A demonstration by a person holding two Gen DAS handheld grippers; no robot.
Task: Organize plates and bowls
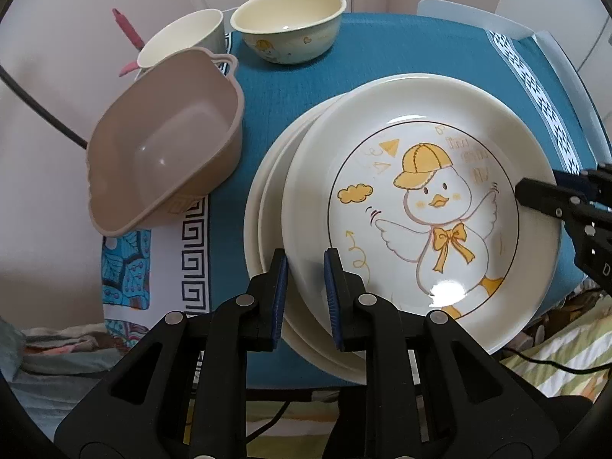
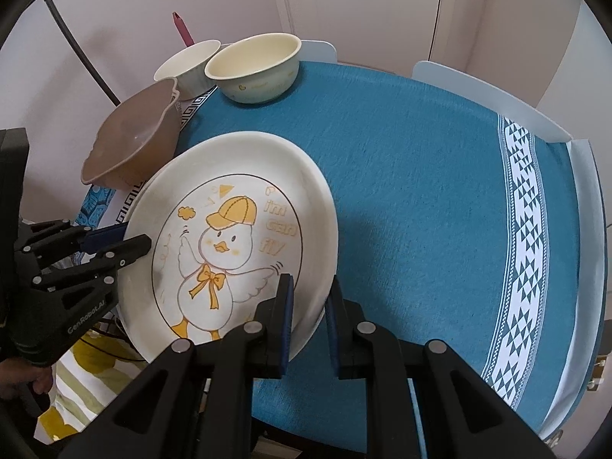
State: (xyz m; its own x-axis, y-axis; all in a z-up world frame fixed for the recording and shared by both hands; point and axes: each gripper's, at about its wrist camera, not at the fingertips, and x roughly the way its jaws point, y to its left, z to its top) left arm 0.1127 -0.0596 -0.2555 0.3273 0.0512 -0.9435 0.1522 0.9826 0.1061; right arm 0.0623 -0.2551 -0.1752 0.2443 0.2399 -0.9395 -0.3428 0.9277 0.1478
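Left wrist view shows the left gripper (image 1: 305, 267) with its blue-padded fingers (image 1: 280, 294) partly parted around the near-left rim of the duck plate (image 1: 417, 199), one finger outside the rim, the other over the plate's inner side; whether the pads actually press the rim cannot be told. That plate sits tilted on top of a stack of plain plates (image 1: 267, 222), shifted to the right of them, on the desk (image 1: 382, 49) with its teal cloth. Right wrist view shows the right gripper (image 2: 310, 298) likewise straddling the opposite rim of the duck plate (image 2: 237, 229), jaws partly open (contact again unclear). Each gripper appears at the edge of the other's view. At the desk's far-left side stand a brown plastic basin (image 1: 164, 145), a white ribbed bowl (image 1: 183, 36) just behind it, and a cream bowl (image 1: 287, 23) beside that. A pink utensil (image 1: 128, 30) stands behind the white bowl.
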